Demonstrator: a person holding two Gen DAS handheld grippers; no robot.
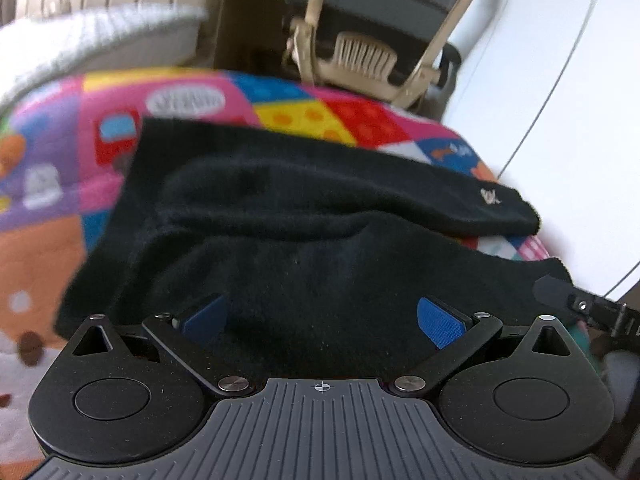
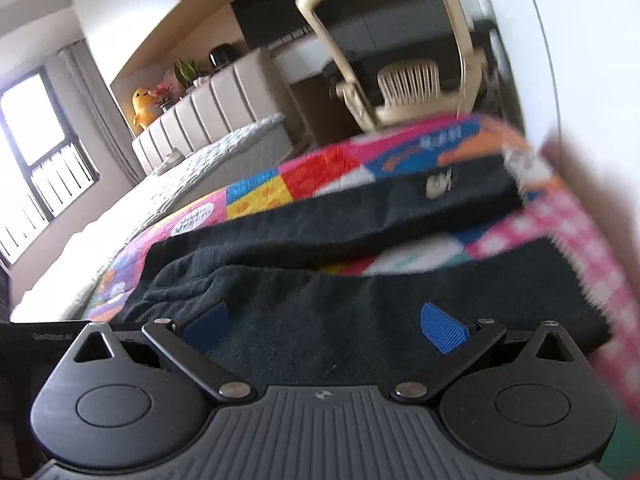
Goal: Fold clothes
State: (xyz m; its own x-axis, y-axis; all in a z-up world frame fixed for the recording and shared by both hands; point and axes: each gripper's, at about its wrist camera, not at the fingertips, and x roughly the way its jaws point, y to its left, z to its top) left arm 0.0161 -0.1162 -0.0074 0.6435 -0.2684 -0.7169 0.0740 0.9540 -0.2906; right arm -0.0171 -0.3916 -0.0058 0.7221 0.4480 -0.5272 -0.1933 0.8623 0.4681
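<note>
The left tongs [image 1: 322, 322] stand wide apart, blue pads [image 1: 440, 322] spread with nothing between them, low over the near part of the black garment [image 1: 312, 248]. The right tongs [image 2: 324, 326] are likewise spread wide and grip nothing, their pads [image 2: 446, 328] over the same dark cloth [image 2: 320, 320]. In the left view, a black piece of the right tongs [image 1: 576, 308] shows at the garment's right edge.

The garment lies on a patchwork blanket [image 1: 100, 128] of bright squares: pink, yellow, red, blue, purple. It is bunched, with a rounded fold across its middle. Two dark bands run off to the right, one behind the other, with a strip of blanket showing between them. The farther band bears a small white mark [image 1: 490, 196] near its end; in the right view this mark [image 2: 440, 184] is blurred and cannot be read.

Beyond the garment, past the blanket's far edge, stands a beige chair [image 1: 384, 40] with a ribbed lumbar piece. Left of the garment, a white quilted bed [image 2: 208, 160] stretches away to a padded beige headboard [image 2: 208, 108]. On the ledge behind the headboard sit a yellow toy [image 2: 142, 106] and plants [image 2: 184, 72]. Farther left is a bright window [image 2: 32, 128]. To the garment's right is a white panel [image 1: 560, 80].
</note>
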